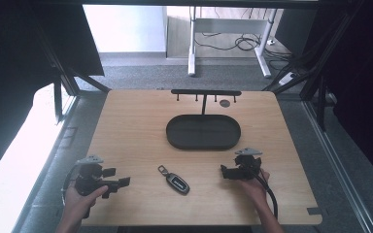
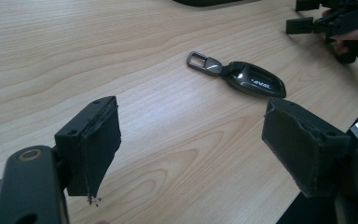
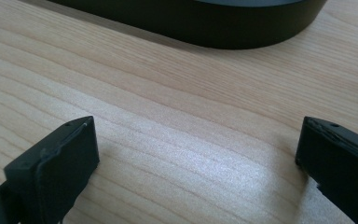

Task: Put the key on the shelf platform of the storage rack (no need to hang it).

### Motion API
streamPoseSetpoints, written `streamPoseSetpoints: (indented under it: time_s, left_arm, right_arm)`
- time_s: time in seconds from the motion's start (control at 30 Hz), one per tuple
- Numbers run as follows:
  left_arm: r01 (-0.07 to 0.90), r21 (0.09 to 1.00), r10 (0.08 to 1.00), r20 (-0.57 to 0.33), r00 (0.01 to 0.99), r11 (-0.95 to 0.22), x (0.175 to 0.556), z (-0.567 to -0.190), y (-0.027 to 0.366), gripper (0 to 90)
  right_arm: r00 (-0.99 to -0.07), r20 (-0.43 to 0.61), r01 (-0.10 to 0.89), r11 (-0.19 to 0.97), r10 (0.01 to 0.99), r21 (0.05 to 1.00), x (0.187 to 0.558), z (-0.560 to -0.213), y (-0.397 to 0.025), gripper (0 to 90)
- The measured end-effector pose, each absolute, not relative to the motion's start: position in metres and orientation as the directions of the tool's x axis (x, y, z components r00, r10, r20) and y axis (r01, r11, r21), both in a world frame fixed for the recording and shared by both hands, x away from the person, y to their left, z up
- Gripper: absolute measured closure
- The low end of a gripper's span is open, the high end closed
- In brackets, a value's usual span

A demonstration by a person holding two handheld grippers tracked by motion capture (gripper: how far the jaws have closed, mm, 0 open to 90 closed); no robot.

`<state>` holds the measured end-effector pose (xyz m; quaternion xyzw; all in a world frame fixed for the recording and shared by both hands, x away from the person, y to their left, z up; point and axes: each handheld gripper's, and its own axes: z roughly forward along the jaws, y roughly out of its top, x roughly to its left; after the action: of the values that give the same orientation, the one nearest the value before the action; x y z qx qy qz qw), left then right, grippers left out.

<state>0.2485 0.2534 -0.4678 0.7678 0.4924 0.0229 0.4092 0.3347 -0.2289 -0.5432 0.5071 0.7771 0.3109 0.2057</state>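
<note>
Table point(image 1: 126, 126): light wood, seen from above in the high view; grain very plain in both gripper views
Left gripper point(image 1: 117, 183): low on the left of the table, held in the left hand point(image 1: 80, 201); jaws wide apart, gripping nothing; grey three-cornered plate on top
Left gripper up close point(image 2: 191, 149): two black padded jaws with bare wood between; left pad frayed at the bottom edge, seen here and not from above
Right gripper point(image 1: 226, 171): low on the right of the table, held in the right hand point(image 1: 253, 187); black cable trailing back toward the person; jaws pointing left, toward the key fob
Right gripper up close point(image 3: 196, 154): jaws wide apart, gripping nothing; bare wood between them; tray wall just ahead
Key fob point(image 1: 177, 182): lying flat on the table between the two grippers, touched by neither; near the front edge, apart from the tray
Key fob up close point(image 2: 256, 79): shiny black, with small white letters, too small from above; metal clip point(image 2: 204, 63) on its left end
Tray point(image 1: 203, 141): black oval, middle of the table, beyond the key fob; nothing seen inside from above; just a dark curved wall point(image 3: 205, 23) in the right gripper view
Rack point(image 1: 206, 92): black bar with small hooks, standing at the far edge behind the tray
Other gripper far off point(image 2: 328, 21): top right corner of the left gripper view, with fingers around it
</note>
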Motion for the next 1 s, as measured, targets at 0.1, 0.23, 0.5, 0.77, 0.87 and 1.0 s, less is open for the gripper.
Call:
streamPoseSetpoints:
  time_s: [0.1, 0.23, 0.5, 0.77, 0.87, 1.0]
  left_arm:
    - [0.741, 0.649, 0.78, -0.37, 0.505, -0.172, 0.248, -0.468, 0.255, 19.7]
    - [0.733, 0.657, 0.777, -0.364, 0.514, -0.176, 0.245, -0.465, 0.253, 19.7]
    - [0.735, 0.654, 0.777, -0.366, 0.513, -0.178, 0.246, -0.466, 0.253, 19.7]
    - [0.732, 0.658, 0.773, -0.366, 0.518, -0.179, 0.246, -0.464, 0.254, 19.7]
    - [0.733, 0.655, 0.77, -0.367, 0.521, -0.184, 0.246, -0.464, 0.252, 19.7]
    - [0.734, 0.652, 0.771, -0.365, 0.522, -0.188, 0.247, -0.465, 0.251, 19.6]
  right_arm:
    - [-0.409, -0.007, 0.685, 0.312, 0.912, 0.658, 0.332, -0.535, -0.228, 15.2]
    - [-0.441, -0.038, 0.68, 0.361, 0.897, 0.638, 0.326, -0.527, -0.227, 19.8]
    - [-0.517, -0.005, 0.648, 0.395, 0.856, 0.652, 0.319, -0.501, -0.223, 28.7]
    - [-0.591, 0.001, 0.616, 0.45, 0.807, 0.646, 0.321, -0.469, -0.207, 32.5]
    - [-0.619, 0.004, 0.608, 0.477, 0.785, 0.634, 0.322, -0.459, -0.198, 33.2]
    - [-0.652, 0.005, 0.594, 0.506, 0.758, 0.625, 0.324, -0.449, -0.185, 34.0]
